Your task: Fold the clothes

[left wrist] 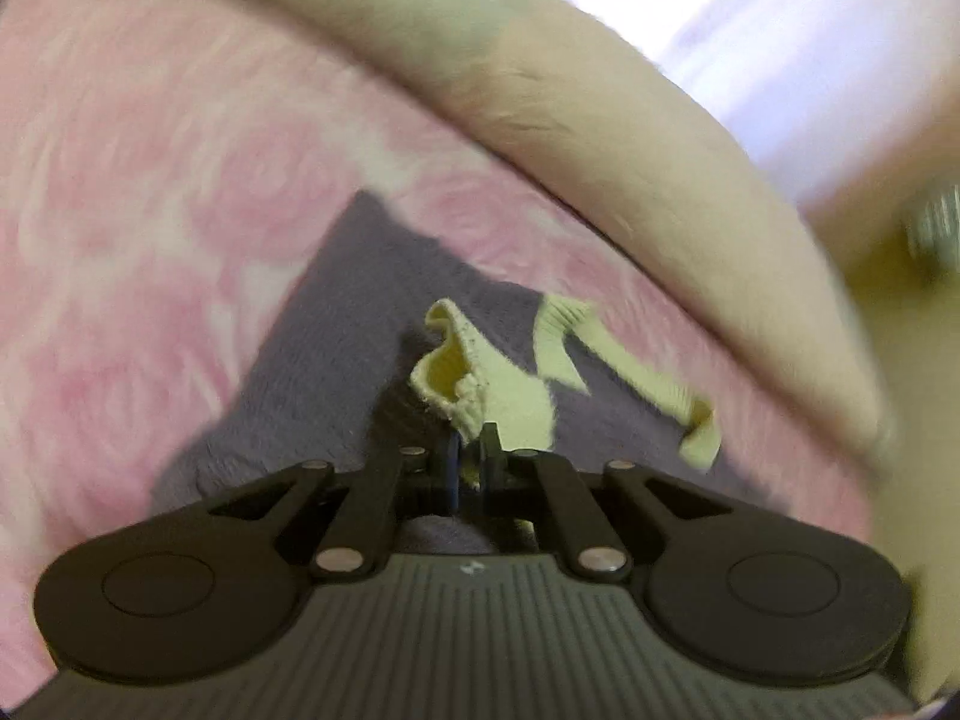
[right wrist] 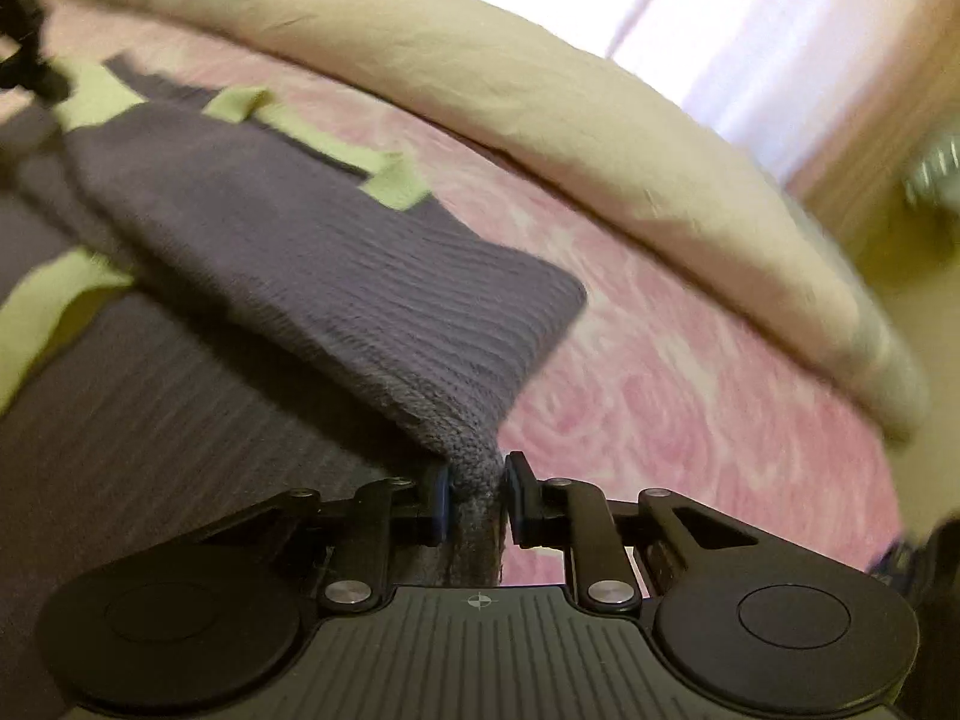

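While both grippers (left wrist: pixel 471 456) (right wrist: pixel 474 495) pinch it: ribbed grey knit garment (right wrist: pixel 336 276), yellow-green trim (left wrist: pixel 480 384).

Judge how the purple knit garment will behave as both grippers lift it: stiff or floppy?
Probably floppy: the purple knit garment sags between the pinch of the right gripper and the bedspread. Its yellow trim curls limply above the left gripper. The ribbed knit likely resists slipping.

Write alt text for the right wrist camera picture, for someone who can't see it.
The right gripper pinches a bunched corner of a purple knit garment with yellow-green trim, lifting it off a pink rose-patterned bedspread. A cream duvet lies rolled along the far side, with a bright curtained window behind it.
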`<state>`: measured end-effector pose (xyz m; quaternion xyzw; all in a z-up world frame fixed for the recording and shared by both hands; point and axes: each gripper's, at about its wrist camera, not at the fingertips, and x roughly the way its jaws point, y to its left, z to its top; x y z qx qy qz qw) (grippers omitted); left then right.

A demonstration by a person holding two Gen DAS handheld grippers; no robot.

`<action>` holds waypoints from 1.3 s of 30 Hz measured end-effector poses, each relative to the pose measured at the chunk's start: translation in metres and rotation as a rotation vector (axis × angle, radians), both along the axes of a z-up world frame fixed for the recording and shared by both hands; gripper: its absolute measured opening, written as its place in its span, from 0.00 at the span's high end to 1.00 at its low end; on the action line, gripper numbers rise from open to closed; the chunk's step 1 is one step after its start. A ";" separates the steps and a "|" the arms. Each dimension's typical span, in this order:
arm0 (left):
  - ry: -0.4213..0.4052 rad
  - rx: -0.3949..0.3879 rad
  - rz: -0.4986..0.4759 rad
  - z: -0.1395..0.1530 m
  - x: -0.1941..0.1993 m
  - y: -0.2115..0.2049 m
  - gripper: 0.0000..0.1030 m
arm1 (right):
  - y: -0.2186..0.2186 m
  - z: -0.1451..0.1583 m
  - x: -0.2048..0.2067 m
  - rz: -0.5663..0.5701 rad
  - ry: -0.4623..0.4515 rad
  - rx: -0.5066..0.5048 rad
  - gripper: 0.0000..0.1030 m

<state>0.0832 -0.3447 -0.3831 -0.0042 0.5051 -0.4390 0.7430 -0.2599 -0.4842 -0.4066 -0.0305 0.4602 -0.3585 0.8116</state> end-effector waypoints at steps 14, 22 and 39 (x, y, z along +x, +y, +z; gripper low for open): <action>-0.313 0.180 -0.017 0.024 -0.022 0.004 0.84 | -0.008 0.035 -0.038 -0.119 -0.147 0.169 0.38; -0.472 0.244 -0.339 -0.021 -0.060 -0.046 0.77 | -0.023 0.027 0.003 -0.112 -0.410 0.254 0.38; -0.541 0.002 -0.536 -0.048 -0.061 -0.092 0.84 | -0.075 -0.013 0.071 -0.023 -0.289 0.121 0.42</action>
